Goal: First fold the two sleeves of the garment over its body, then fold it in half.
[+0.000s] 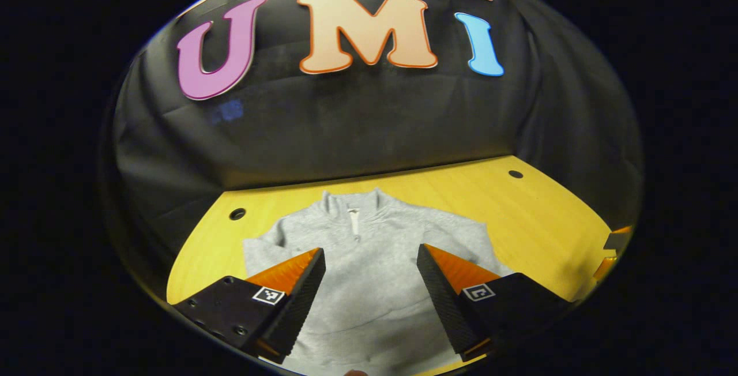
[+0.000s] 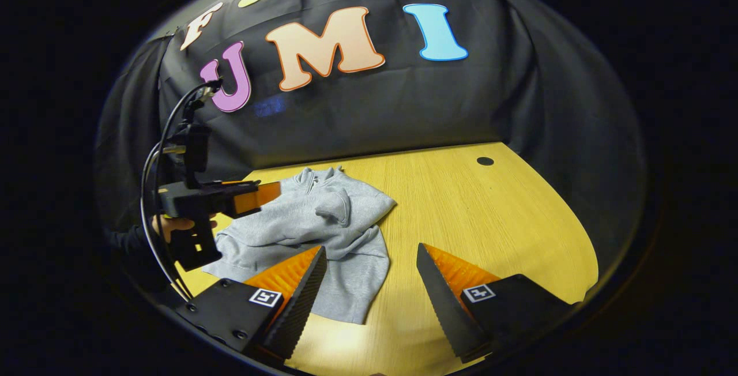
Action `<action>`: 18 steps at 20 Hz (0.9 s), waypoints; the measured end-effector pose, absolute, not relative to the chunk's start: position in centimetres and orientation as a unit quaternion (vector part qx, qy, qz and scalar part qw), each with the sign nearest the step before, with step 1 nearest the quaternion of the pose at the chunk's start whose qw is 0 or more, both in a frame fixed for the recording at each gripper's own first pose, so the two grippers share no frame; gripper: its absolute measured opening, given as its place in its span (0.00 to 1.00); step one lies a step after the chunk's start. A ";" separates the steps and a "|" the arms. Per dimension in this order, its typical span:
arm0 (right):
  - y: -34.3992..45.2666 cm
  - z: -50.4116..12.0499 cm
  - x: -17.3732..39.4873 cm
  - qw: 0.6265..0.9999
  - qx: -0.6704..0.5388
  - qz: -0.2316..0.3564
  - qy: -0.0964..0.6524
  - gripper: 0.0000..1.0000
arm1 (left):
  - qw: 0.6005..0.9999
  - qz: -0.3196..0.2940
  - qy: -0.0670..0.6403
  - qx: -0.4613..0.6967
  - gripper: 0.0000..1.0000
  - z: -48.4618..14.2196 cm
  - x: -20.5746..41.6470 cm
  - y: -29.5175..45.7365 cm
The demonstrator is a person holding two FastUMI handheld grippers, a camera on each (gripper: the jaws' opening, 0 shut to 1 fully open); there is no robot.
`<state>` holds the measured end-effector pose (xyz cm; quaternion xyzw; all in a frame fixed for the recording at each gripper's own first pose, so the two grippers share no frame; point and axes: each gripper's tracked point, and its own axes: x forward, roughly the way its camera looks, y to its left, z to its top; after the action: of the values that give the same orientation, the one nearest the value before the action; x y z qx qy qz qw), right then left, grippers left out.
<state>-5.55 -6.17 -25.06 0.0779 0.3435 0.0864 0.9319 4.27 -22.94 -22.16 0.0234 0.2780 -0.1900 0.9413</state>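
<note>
A light grey zip-neck sweatshirt lies on the yellow wooden table, collar toward the back wall. My left gripper hovers open over its chest, with nothing between the fingers. In the right gripper view the sweatshirt lies rumpled at centre left. One sleeve is folded across the body, and another part trails toward me. My right gripper stands open above the table beside that trailing part, holding nothing. The left gripper, held by a hand, hangs over the garment's left side.
Round holes sit in the tabletop near its back edge. Black cloth walls close off the back and sides. Bare wood stretches to the right of the garment. An edge of the other gripper shows at far right.
</note>
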 end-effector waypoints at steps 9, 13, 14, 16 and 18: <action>-3.7 -27.3 -5.8 0.926 0.061 0.067 0.366 0.98 | 0.936 -0.114 0.333 0.021 0.96 -27.2 -1.1 -9.3; -3.4 -28.7 -6.2 0.923 0.040 0.055 0.380 0.98 | 0.927 -0.077 0.366 0.006 0.95 -29.6 -3.5 -5.3; -3.4 -29.3 -6.3 0.921 0.033 0.051 0.385 0.94 | 0.925 -0.069 0.375 -0.002 0.96 -30.2 -4.0 -4.6; -3.4 -30.9 -7.2 0.913 0.024 0.043 0.405 0.94 | 0.920 -0.054 0.388 -0.008 0.96 -31.1 -5.0 -3.2; -3.3 -32.1 -8.0 0.906 0.024 0.038 0.420 0.98 | 0.918 -0.052 0.392 -0.008 0.96 -31.5 -5.7 -2.5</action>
<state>-7.97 -3.28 -32.12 0.0241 0.4198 0.0381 0.9065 -5.72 -2.50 -31.53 -0.0079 0.3920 -0.0515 0.9185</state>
